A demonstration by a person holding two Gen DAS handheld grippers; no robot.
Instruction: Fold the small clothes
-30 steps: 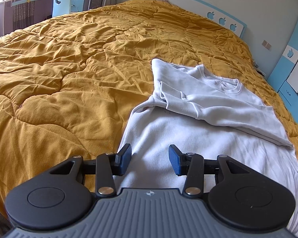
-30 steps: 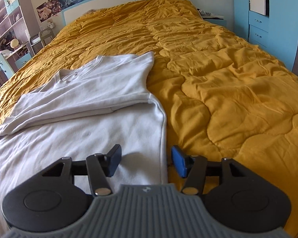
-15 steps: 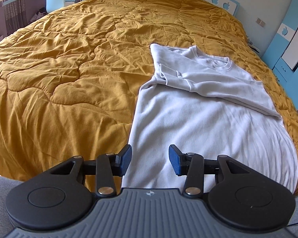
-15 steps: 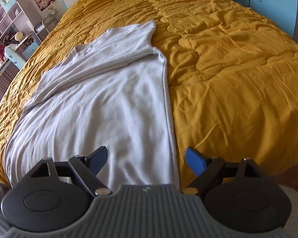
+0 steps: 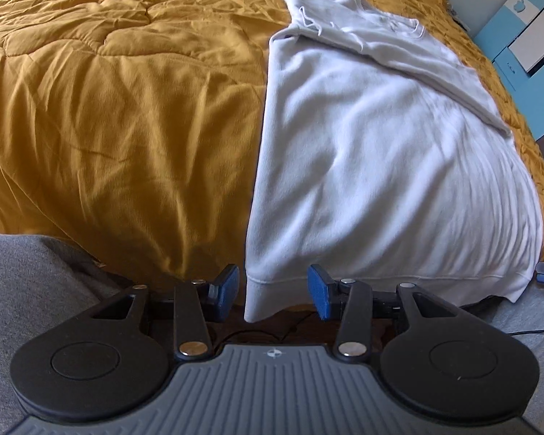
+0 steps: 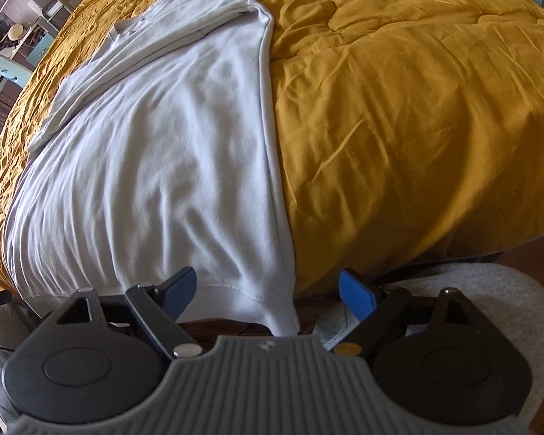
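One white long-sleeved cotton sweatshirt (image 5: 380,152) lies face down on the rumpled mustard-yellow quilt (image 5: 108,108), filling the centre and right of the left wrist view and the centre left of the right wrist view. Its sleeves are already folded across the back near the collar at the top of both frames, and its ribbed hem hangs over the bed's near edge at the bottom.

The left gripper (image 5: 273,295) sits at the lower centre of its frame with jaws spread about halfway, the sweatshirt's hem corner (image 5: 257,301) dangling between the blue pads but not pinched. The right gripper (image 6: 268,290) has its jaws spread wide, with the opposite hem corner (image 6: 275,308) hanging between them, also untouched.

The step in hand appears to be taking both hem corners to fold the body up toward the collar. To do it well, each pair of pads should close on the thick ribbed band, catching both layers, at matching heights on either side. Then both corners should rise and travel together so the fold line stays straight and the tucked sleeves are not dragged loose.

Counted: one sweatshirt, one quilt, two grippers. Grey trouser fabric (image 5: 21,290) of the person shows in the lower corners.
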